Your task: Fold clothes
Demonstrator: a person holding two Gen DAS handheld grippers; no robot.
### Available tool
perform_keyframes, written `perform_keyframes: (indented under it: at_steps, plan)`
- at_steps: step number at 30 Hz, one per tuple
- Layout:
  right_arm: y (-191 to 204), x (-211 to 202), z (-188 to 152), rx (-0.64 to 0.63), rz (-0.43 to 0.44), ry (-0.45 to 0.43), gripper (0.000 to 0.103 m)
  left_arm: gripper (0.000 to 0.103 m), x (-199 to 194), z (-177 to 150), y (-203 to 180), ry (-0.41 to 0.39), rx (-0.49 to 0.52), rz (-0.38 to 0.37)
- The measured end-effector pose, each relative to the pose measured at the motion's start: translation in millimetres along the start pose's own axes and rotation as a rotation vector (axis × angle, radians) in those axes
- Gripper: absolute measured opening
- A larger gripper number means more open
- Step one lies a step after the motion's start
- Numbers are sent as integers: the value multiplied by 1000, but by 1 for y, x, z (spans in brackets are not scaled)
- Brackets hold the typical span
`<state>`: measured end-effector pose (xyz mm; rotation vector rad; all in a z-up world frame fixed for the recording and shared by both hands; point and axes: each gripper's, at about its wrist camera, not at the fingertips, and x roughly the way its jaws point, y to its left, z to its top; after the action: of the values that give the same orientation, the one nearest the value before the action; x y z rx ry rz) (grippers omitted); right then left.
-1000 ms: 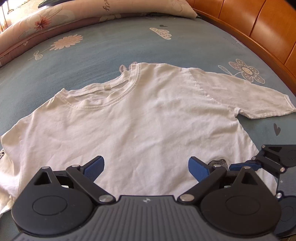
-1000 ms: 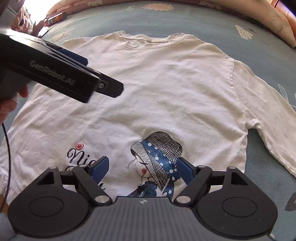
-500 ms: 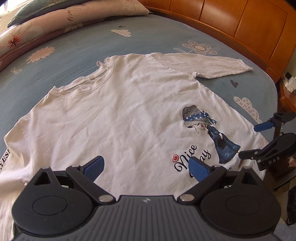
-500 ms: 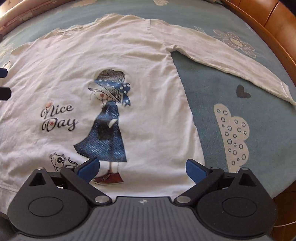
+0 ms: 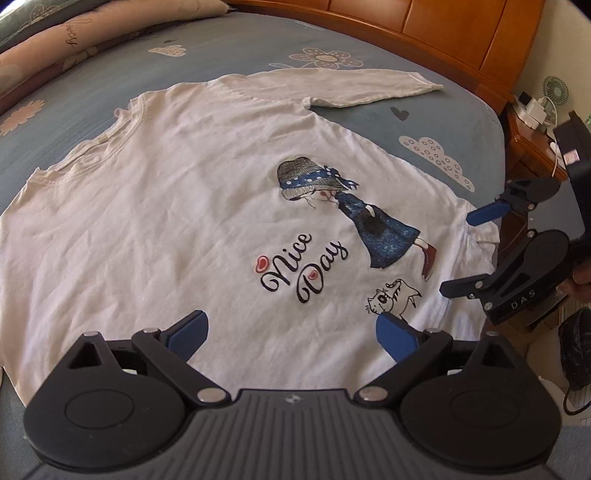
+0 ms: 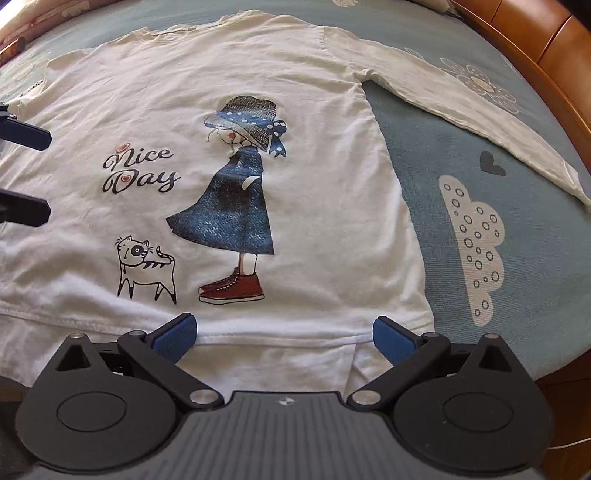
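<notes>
A white long-sleeved shirt (image 5: 166, 203) (image 6: 317, 110) lies front up and spread flat on the bed, printed with a girl in a blue dress, "Nice Day" and a cat. One sleeve (image 6: 461, 99) stretches out sideways. My left gripper (image 5: 291, 328) (image 6: 22, 173) hovers open over the shirt's lower part near the cat print, with nothing between its fingers. My right gripper (image 6: 284, 332) (image 5: 471, 251) hangs wide open above the hem near the bottom corner on the sleeve side, gripping nothing. The other sleeve is out of sight.
The bed has a blue-grey sheet (image 6: 424, 177) with cloud and flower prints. Pillows (image 5: 55, 40) lie beyond the collar. A wooden bed frame (image 5: 443, 26) runs along the far side. A wooden nightstand (image 5: 532, 125) with chargers stands past the bed's corner.
Both grippers have slid from over the chest down toward the hem, rolling as they went. The right gripper's jaws have spread wider. The shirt has not moved.
</notes>
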<state>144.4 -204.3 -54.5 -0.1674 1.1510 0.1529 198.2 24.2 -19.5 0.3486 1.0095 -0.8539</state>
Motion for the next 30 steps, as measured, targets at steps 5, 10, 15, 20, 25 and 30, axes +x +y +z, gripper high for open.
perform_keyframes:
  at_steps: [5,10,15,20,25,30]
  plan:
    - [13,13,10,-94,37,-8,103,97,4,-19,-38,-46,140,-80]
    - [3,17,-7,-42,61,-7,103,97,13,-41,-62,-23,154,-152]
    - [-2,12,-13,-79,73,32,103,100,11,-72,-74,33,83,-193]
    - [-4,6,-11,-93,38,113,103,100,-4,-75,-76,81,87,-208]
    - [25,-4,5,-206,153,22,103,100,-7,-67,-82,28,162,-241]
    - [53,10,-3,-302,193,46,103,100,5,-83,-95,57,216,-275]
